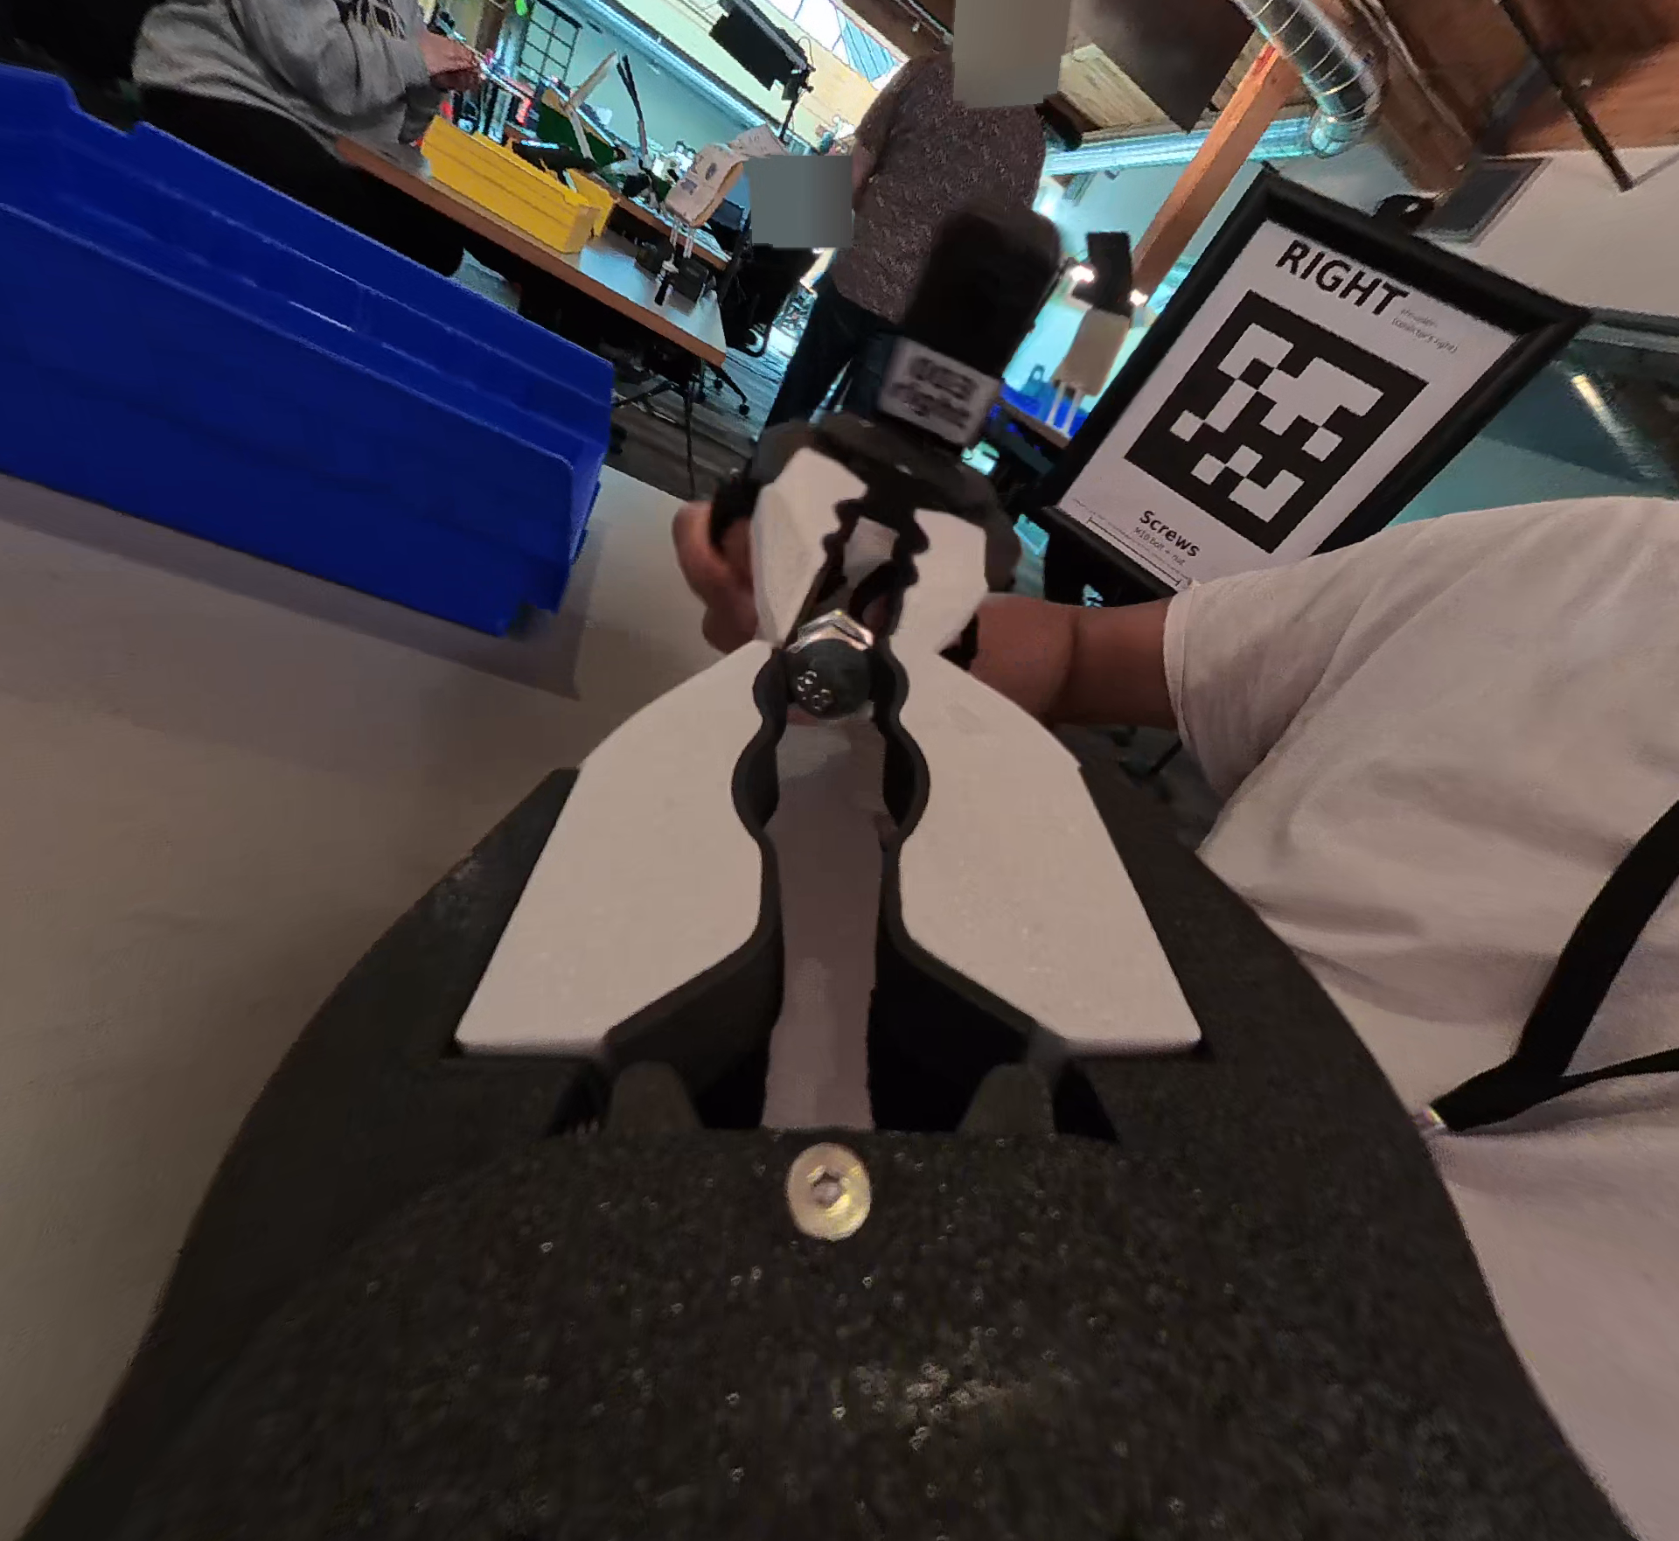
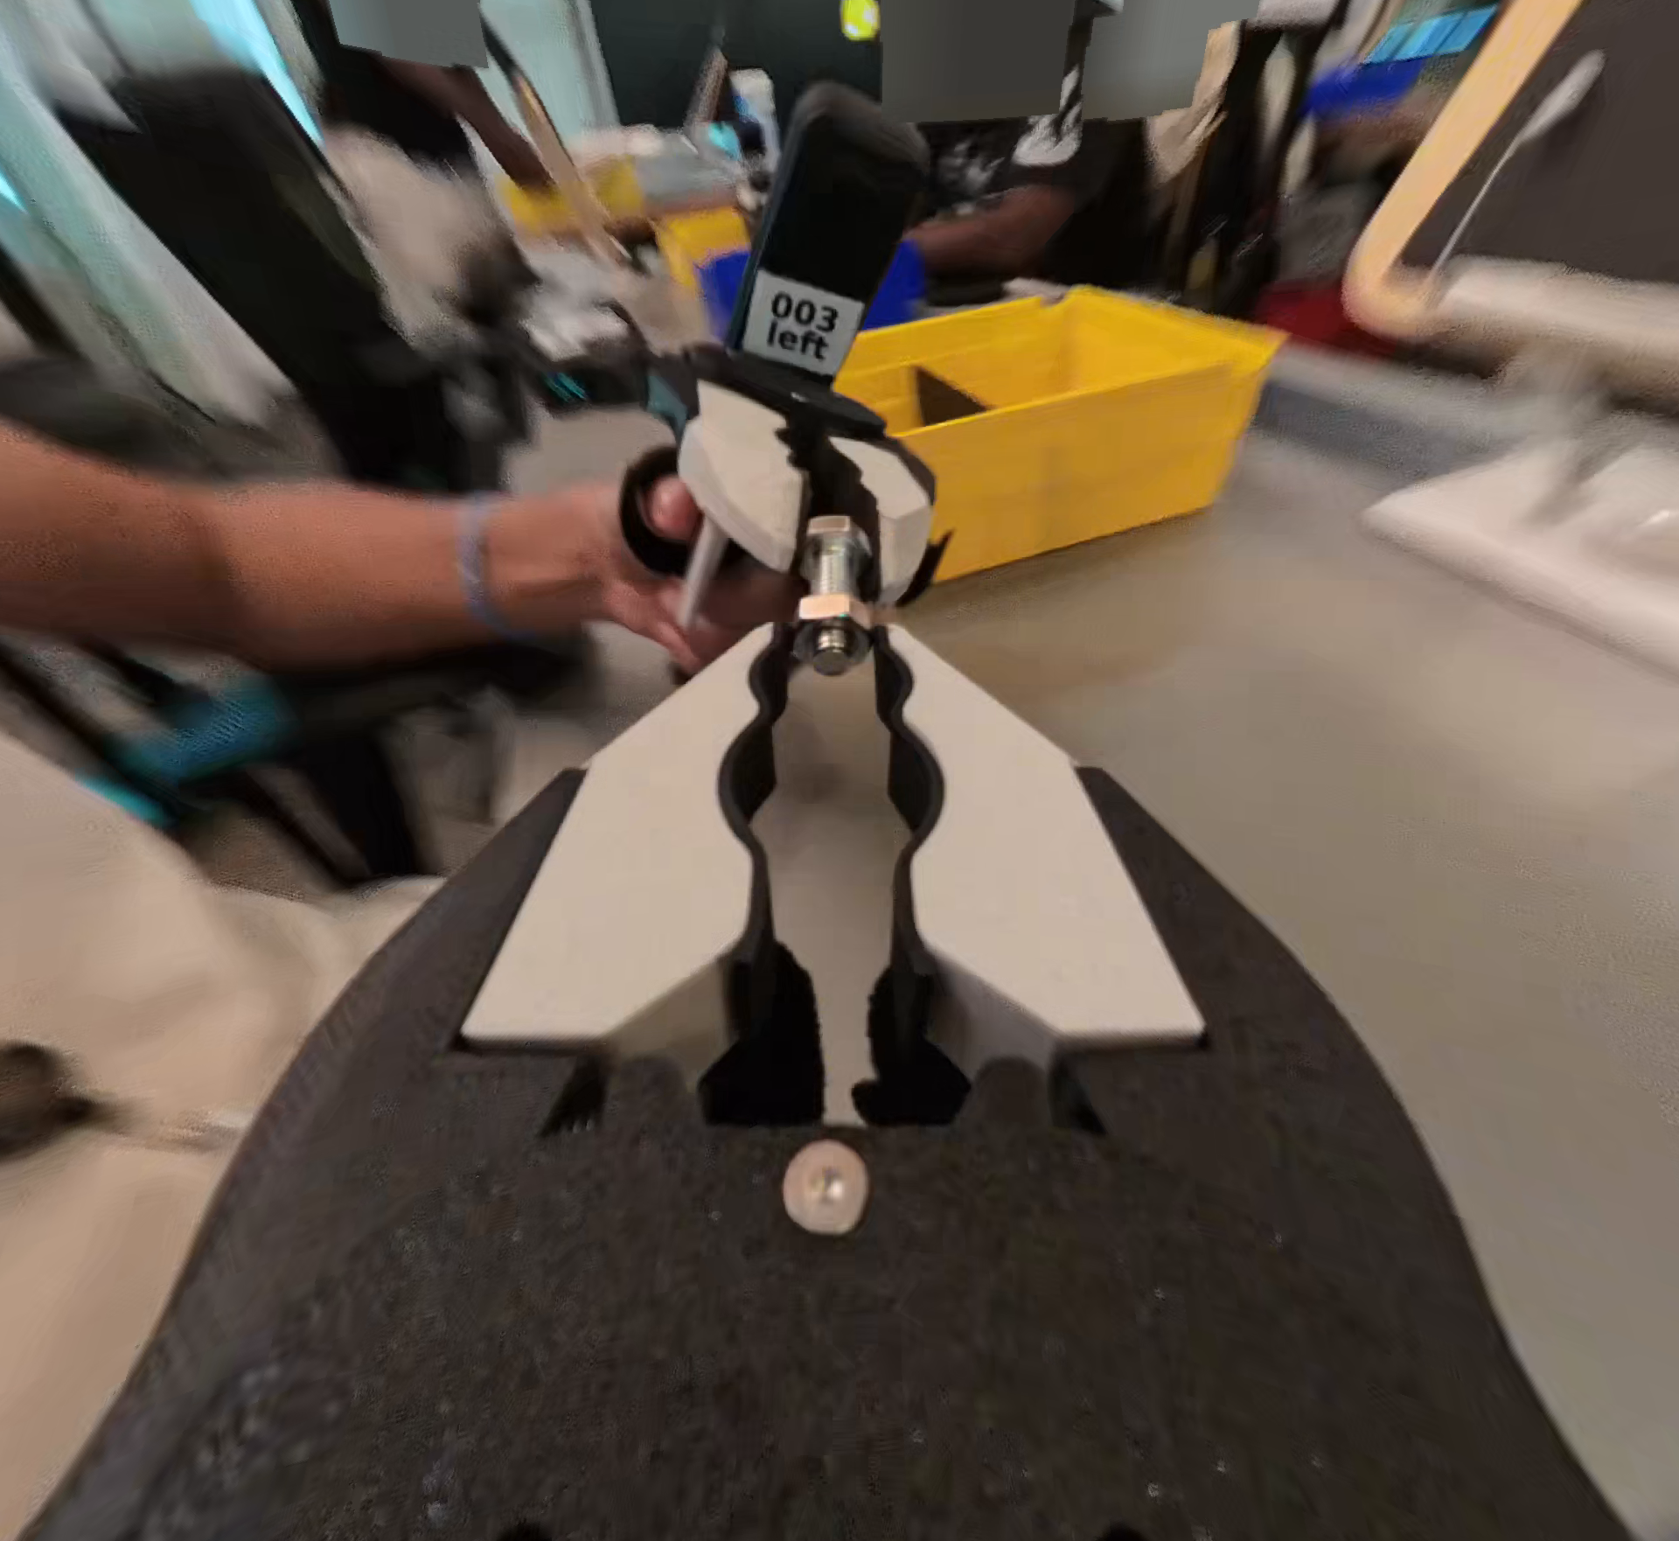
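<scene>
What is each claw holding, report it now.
Left claw: closed on the bolt, gripping its head.
Right claw: closed on the nut threaded on that bolt.

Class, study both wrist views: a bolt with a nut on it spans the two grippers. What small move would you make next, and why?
Probably twist the right gripper to turn the nut. The left gripper clamps the bolt by its head, and the nut sits only partway along the thread.
</scene>
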The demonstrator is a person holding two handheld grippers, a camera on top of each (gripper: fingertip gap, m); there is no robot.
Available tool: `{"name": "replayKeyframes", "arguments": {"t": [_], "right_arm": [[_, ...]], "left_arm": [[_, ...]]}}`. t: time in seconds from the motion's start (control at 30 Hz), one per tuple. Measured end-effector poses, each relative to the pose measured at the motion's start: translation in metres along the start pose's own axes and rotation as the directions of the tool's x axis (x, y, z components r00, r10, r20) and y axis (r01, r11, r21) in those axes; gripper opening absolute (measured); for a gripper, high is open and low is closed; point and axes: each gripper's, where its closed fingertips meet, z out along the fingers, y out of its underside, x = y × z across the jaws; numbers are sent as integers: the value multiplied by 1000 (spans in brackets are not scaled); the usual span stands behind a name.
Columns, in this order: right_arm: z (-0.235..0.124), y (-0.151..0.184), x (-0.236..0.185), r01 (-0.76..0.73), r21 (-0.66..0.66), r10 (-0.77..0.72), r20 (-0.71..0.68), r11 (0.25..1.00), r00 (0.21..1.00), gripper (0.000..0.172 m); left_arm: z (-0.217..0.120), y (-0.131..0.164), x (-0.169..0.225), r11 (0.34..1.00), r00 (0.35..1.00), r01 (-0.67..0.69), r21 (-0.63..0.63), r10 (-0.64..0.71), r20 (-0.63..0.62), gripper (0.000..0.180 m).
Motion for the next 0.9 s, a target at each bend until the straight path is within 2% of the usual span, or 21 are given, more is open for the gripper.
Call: {"name": "replayKeyframes", "arguments": {"t": [0.03,0.07,0.13,0.2,0.23,0.27,0.3,0.33,0.4,0.47,0.5,0.53,0.57,0.63,0.67,0.7,0.73,0.77,0.8,0.9], "right_arm": [[1,0,0,-186,21,184,72,982,980,18],[3,0,0,-365,24,358,149,931,922,18],[4,0,2,-640,-1,613,292,768,734,18],[4,1,3,-777,-52,729,391,627,561,18],[4,0,3,-789,-54,732,415,612,540,19],[4,-2,4,-770,-23,705,419,638,572,23],[2,-4,2,-719,12,653,408,695,638,28],[2,-4,-1,-633,40,576,376,773,726,33],[4,-2,2,-416,84,389,227,906,893,39],[4,2,3,-94,62,91,56,994,994,45],[4,8,10,139,-5,-139,-70,990,988,46],[1,12,20,352,-99,-365,-200,931,909,47],[-3,9,26,531,-176,-559,-300,829,773,46],[-9,6,23,794,-328,-848,-344,512,404,42],[-9,9,22,847,-405,-924,-309,343,226,42],[-8,11,21,862,-462,-956,-283,207,78,41],[-8,10,20,862,-492,-959,-282,120,-28,38],[-8,9,19,857,-510,-954,-285,71,-91,36],[-8,8,18,857,-514,-950,-286,45,-121,36],[-4,7,12,865,-501,-951,-277,21,-137,29]], "left_arm": [[-1,0,-1,1000,1000,-11,-1,11,10,17],[-2,-1,-2,1000,1000,-18,3,18,18,17],[-3,-1,-5,999,999,-33,3,33,38,17],[-3,-2,-7,999,997,-48,10,48,53,17],[-3,-2,-7,999,997,-48,16,47,53,17],[-4,-3,-7,999,998,-42,25,40,51,17],[-4,-5,-7,999,999,-29,41,27,43,17],[-5,-8,-5,998,999,-15,60,13,31,17],[-8,-14,-5,996,1000,10,94,-12,20,17],[-11,-16,-7,993,999,31,111,-33,16,17],[-11,-16,-9,993,999,42,113,-45,21,17],[-11,-15,-12,992,998,55,112,-59,26,17],[-10,-13,-13,992,997,71,107,-74,24,17],[-8,-9,-15,990,994,103,94,-105,18,17],[-6,-6,-15,990,993,118,80,-119,12,17],[-4,-4,-16,990,992,127,68,-128,11,17],[-3,-1,-16,990,991,131,56,-132,13,17],[-1,2,-16,990,991,136,42,-137,11,17],[1,4,-16,990,990,141,32,-141,8,17],[4,7,-13,990,990,143,15,-143,1,17]]}}
